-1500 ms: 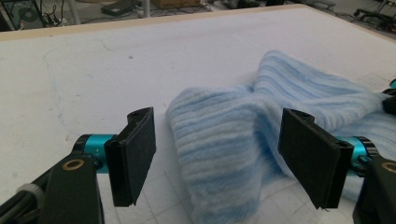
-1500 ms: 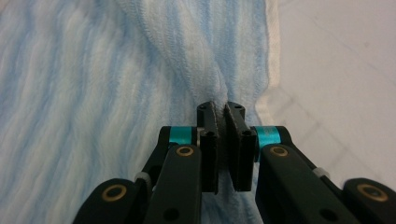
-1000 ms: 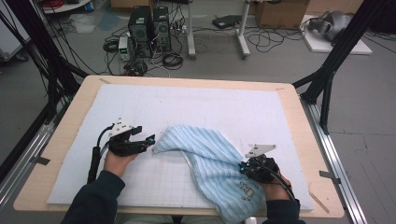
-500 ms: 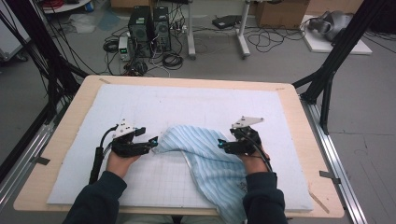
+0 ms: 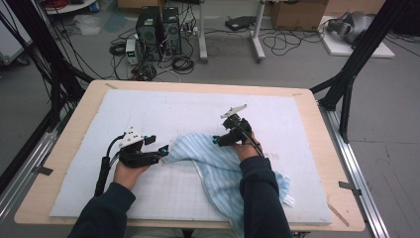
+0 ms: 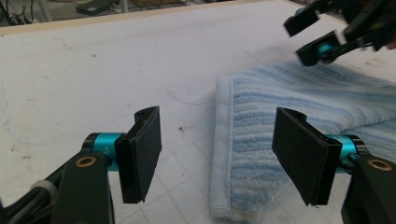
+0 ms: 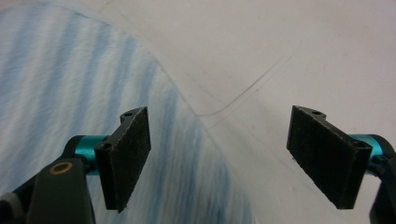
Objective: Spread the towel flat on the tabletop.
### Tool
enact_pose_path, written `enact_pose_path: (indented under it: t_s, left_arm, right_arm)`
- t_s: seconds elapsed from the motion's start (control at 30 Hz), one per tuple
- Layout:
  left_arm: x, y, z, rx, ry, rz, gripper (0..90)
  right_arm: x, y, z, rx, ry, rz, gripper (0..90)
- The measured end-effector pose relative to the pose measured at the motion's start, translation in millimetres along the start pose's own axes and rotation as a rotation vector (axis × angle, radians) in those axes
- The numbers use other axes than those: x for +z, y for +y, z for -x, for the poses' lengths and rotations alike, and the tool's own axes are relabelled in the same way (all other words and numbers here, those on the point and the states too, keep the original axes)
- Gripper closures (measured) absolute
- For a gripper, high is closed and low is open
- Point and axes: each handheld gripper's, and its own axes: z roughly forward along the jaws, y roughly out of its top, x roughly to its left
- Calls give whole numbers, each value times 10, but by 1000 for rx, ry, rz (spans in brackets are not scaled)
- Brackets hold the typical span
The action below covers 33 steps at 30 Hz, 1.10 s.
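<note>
While no writing reads on the towel (image 5: 218, 166) | left gripper (image 5: 159, 150) jaws wide at its edge | right gripper (image 5: 216, 140) jaws just opened, empty | towel's near end hidden by sleeve (image 5: 260, 198)

Left gripper (image 6: 217, 158) with jaws wide over striped blue towel (image 6: 299, 112) edge, right gripper (image 6: 327, 30) beyond

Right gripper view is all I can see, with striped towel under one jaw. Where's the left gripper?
Observer: The left gripper sits at the towel's left end, jaws open, with the hemmed edge between them, ungripped.
Operator: Is the towel all on the mat?
Observer: No, its near end runs over the mat's front edge, by the right sleeve.
Operator: And my gripper?
Observer: The right gripper hovers over the towel's far edge. Its jaws have just been opening, with nothing gripped between them.
</note>
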Motion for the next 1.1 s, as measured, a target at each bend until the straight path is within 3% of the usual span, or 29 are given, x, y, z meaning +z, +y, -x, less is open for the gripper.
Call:
enact_pose_path:
  t_s: [0.13, 0.2, 0.27, 0.37, 0.43, 0.47, 0.5, 0.53, 0.7, 0.8, 0.87, 1.03, 1.1]
  left_arm:
    - [8, -5, 1, 2, -1, -7, 338]
    - [9, -8, -3, 2, 2, -14, 338]
    - [12, -11, -7, -4, 3, -15, 338]
    - [22, -13, -8, -4, 4, -16, 339]
    - [29, -16, 1, -3, 4, -20, 341]
    - [34, -19, 7, -4, 2, -21, 343]
    - [43, -22, 14, -7, 2, -20, 343]
    - [45, -23, 17, 0, -1, -26, 343]
    - [66, -27, 65, 9, -8, -31, 346]
    - [87, -33, 83, 7, -12, -38, 347]
    - [102, -36, 98, 7, -18, -40, 348]
    - [144, -55, 157, 19, -37, -63, 353]
    - [172, -55, 193, 16, -49, -63, 356]
  right_arm:
    - [203, 92, -9, -7, 9, -49, 338]
    - [283, 111, -64, -42, 27, -67, 412]
    - [299, 125, -108, -61, 45, -63, 551]
    - [285, 132, -141, -74, 119, -76, 832]
    - [266, 140, -148, -98, 105, -82, 861]
    - [220, 137, -117, -92, 48, -78, 863]
    - [220, 137, -117, -92, 48, -78, 863]
    - [185, 132, -77, -80, 15, -60, 863]
    - [-91, 59, 179, 37, -189, 37, 857]
    - [-220, -33, 326, 90, -252, 55, 854]
    - [-273, -98, 414, 120, -265, 61, 847]
    - [-421, -238, 571, 164, -393, 60, 842]
    - [-474, -301, 624, 195, -420, 68, 793]
